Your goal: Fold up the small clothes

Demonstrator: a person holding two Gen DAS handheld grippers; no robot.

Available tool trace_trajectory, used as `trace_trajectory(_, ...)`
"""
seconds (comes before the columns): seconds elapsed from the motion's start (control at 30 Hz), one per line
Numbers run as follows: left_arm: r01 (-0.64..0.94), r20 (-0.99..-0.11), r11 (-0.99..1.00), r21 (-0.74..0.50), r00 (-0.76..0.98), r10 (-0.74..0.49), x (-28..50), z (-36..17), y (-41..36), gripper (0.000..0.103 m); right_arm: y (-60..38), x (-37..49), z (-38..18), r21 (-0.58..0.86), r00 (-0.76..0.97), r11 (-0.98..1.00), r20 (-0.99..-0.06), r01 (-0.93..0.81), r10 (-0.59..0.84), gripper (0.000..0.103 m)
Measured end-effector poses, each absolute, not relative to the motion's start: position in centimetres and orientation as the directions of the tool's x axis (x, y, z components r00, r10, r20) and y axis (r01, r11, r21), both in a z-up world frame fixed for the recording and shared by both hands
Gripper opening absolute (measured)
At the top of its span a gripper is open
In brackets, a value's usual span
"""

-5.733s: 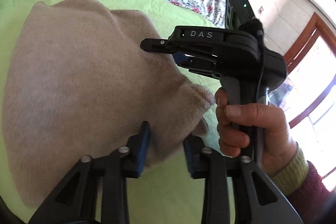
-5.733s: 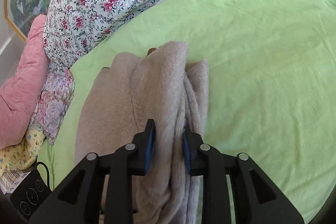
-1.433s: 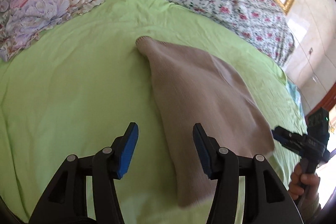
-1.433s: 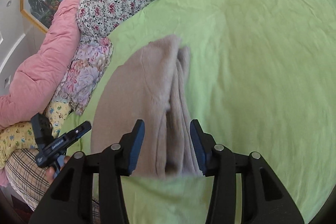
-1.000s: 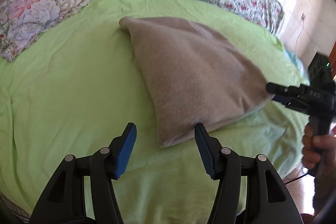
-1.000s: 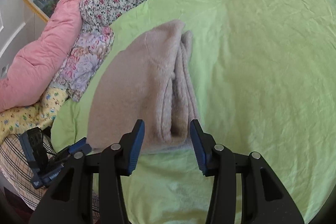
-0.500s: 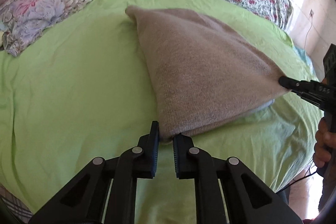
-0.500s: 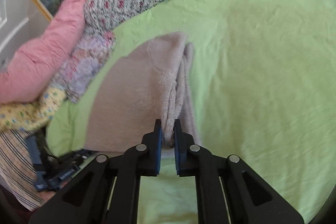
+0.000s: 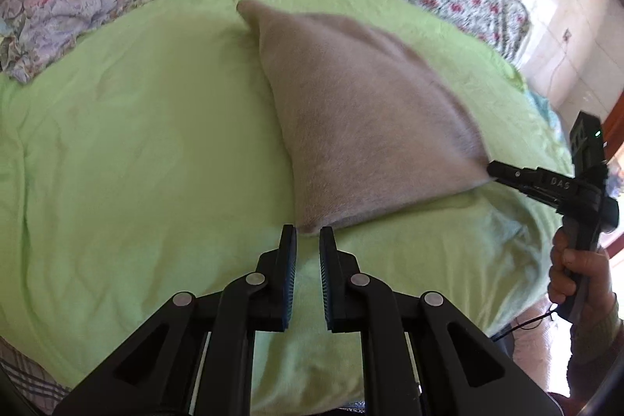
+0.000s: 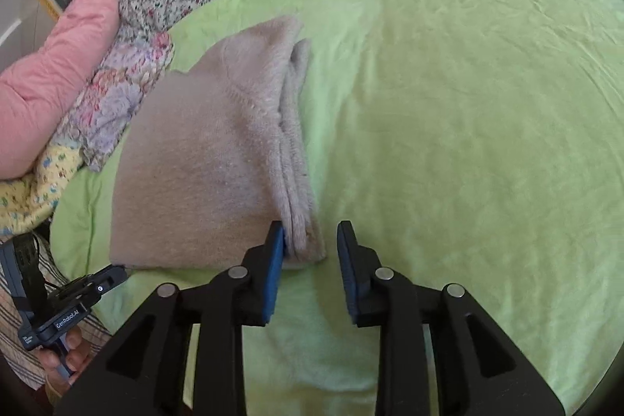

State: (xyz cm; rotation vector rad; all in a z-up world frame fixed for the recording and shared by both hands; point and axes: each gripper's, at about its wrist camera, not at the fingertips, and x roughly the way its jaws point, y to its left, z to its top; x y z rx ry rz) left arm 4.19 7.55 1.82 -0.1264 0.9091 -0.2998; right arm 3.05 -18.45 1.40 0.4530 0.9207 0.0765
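On the green bedsheet [image 9: 117, 151] | folded beige sweater [image 9: 362, 127] lies flat | left gripper [image 9: 308, 240] pinches its near corner, likely for the next fold | right gripper [image 10: 310, 244] just reopened, jaws spread astride the layered edge.

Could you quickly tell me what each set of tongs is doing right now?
Left tongs: shut on a near corner of the beige garment.
Right tongs: open, just been opening; the garment's other near corner lies between them.
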Motion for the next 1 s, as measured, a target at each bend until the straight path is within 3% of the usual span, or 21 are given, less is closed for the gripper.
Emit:
trace_trajectory(0.13, 0.239, -0.707, 0.936, -0.257, 0.614, -0.351, 4.5, 4.2, 7.9, 0.012, -18.4, 1.7, 4.0, 0.406, 0.667, 0.907, -0.708, 0.116, 0.231, 0.029)
trace_trajectory(0.3, 0.313, -0.671, 0.911, -0.268, 0.618, -0.410, 6.1, 5.5, 5.7, 0.013, -14.8, 2.6, 7.0, 0.376, 0.703, 0.926, -0.651, -0.030, 0.288, 0.029)
trace_trajectory(0.4, 0.328, -0.694, 0.909, -0.257, 0.591, -0.410, 7.2, 4.6, 4.2, 0.015, -12.6, 3.9, 6.3, 0.324, 0.674, 0.943, -0.680, -0.077, 0.289, 0.029)
trace_trajectory(0.6, 0.292, -0.764, 0.925, -0.244, 0.530, -0.368, 8.4, 0.0, 3.8, 0.015, -13.3, 5.4, 1.2, 0.277, 0.567, 0.961, -0.792, 0.004, 0.226, 0.028)
trace_trajectory(1.0, 0.256, -0.767, 0.925, -0.281, 0.519, -0.377, 7.9, 0.2, 3.7, 0.017, -14.0, 4.7, 0.8, 0.292, 0.580, 0.956, -0.780, 0.003, 0.236, 0.027)
